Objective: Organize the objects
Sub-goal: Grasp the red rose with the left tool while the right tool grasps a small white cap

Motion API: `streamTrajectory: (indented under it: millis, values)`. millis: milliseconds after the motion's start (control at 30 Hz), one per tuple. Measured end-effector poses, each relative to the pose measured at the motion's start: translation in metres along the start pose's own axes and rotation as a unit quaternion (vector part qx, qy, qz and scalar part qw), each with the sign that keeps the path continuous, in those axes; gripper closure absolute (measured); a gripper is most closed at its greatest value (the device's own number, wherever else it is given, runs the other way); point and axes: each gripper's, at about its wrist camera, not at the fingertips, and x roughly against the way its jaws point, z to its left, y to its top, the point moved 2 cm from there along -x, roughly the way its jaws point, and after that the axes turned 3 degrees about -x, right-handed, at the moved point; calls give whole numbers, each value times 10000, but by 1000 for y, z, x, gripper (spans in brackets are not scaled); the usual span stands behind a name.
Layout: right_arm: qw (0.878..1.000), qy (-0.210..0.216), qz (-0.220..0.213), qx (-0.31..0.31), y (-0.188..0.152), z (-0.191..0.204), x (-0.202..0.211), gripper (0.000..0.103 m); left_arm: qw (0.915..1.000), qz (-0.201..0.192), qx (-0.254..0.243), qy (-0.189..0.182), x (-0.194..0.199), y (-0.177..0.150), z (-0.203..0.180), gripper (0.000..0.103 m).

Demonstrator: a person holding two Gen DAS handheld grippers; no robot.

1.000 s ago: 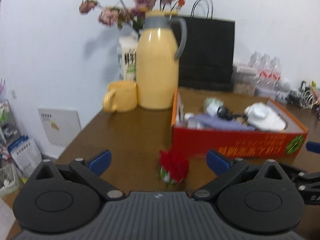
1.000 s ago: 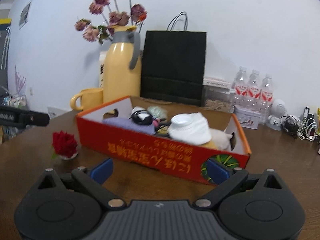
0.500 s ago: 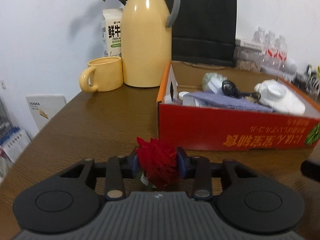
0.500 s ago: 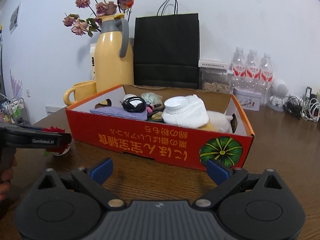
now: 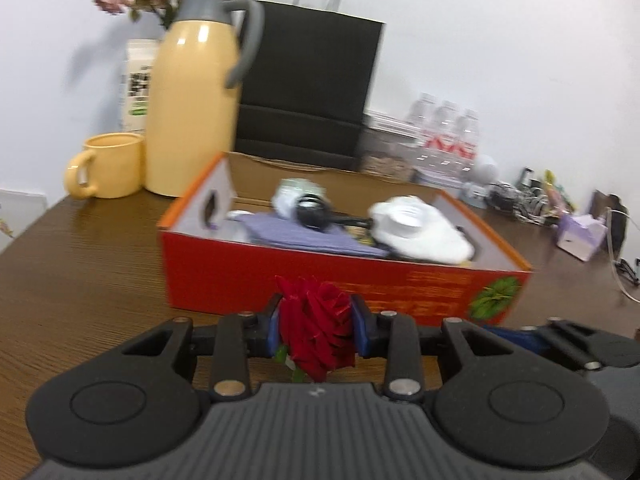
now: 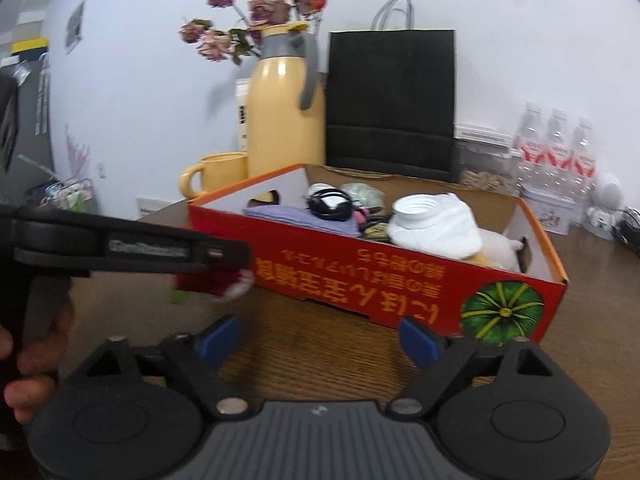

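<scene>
Even, bright indoor light; soft shadows on far wall. Glare spot on thermos. Both views motion-blurred, esp. bkgd; strong fisheye bend, dark corners.

Between my left jaws sits the rose; the box stands just ahead, the jug and mug beyond it, leftward.
</scene>
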Motion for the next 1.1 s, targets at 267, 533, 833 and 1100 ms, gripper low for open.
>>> streamTrajectory:
  millis: [267, 533, 833, 1100]
  values:
    - [9969, 326, -125, 700, 3, 12, 0, 42, 9989, 112, -133, -438, 0, -6, -29, 69]
    - [9960, 515, -7, 733, 1, 10, -1, 65, 9982, 104, -185, -569, 3, -8, -32, 71]
    - [9958, 335, 40, 847, -3, 12, 1, 65, 9985, 69, -125, -530, 7, -8, -26, 77]
    - [9951, 233, 48, 960, -5, 14, 3, 65, 9987, 39, -143, -490, 9, -9, -27, 79]
